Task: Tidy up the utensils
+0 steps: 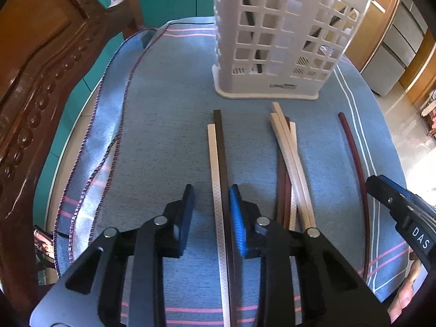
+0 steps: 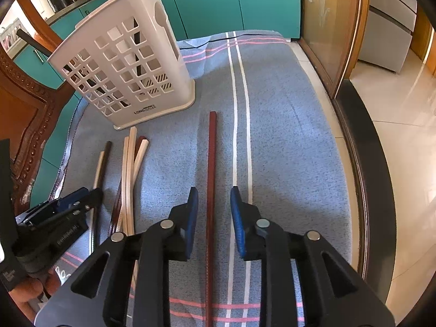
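I have both grippers parted: left straddles two chopsticks, right one red stick; next, pinch and lift to caddy

white lattice holder, blue pink-striped cloth, dark red chopstick.
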